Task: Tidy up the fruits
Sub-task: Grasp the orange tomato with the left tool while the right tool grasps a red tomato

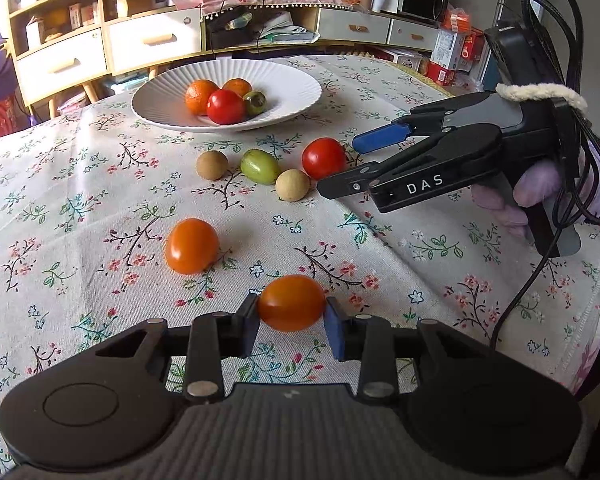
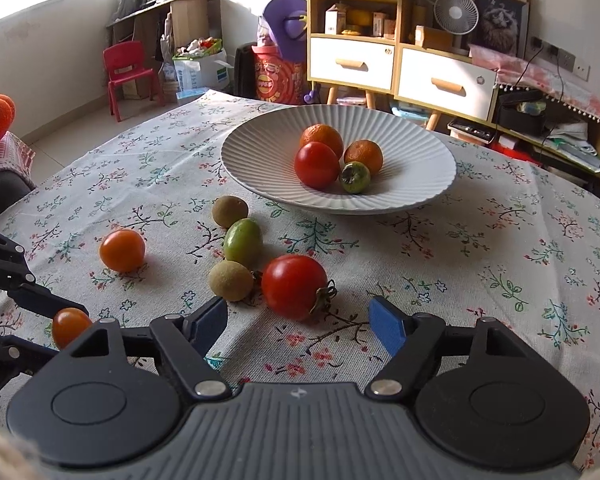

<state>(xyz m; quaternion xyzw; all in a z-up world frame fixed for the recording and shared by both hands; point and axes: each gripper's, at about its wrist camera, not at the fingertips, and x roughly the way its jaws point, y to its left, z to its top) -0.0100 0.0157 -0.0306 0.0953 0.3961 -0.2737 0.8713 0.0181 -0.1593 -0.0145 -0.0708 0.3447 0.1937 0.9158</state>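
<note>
Already, in the left wrist view, our left tool [image 1: 291, 316] is clenched on an orange tomato [image 1: 291, 302] low over the counter [image 1: 460, 280]; next we lift it to the white bowl [image 1: 284, 76]. From the right wrist view, our right tool [image 2: 298, 326] stands released, jaws either side of the red tomato [image 2: 294, 286] without touching, so it needs closing.

The left gripper [image 1: 291, 322] has its blue fingers [image 1: 335, 334] pressed on an orange tomato [image 1: 291, 302] just above the floral bench [image 1: 80, 208]. Another orange tomato [image 1: 191, 245] lies near. Further off, the right gripper [image 1: 342, 162] hovers with fingers apart beside a red tomato [image 1: 323, 158]. Behind sits the white plate [image 1: 292, 84], fruit inside.
</note>
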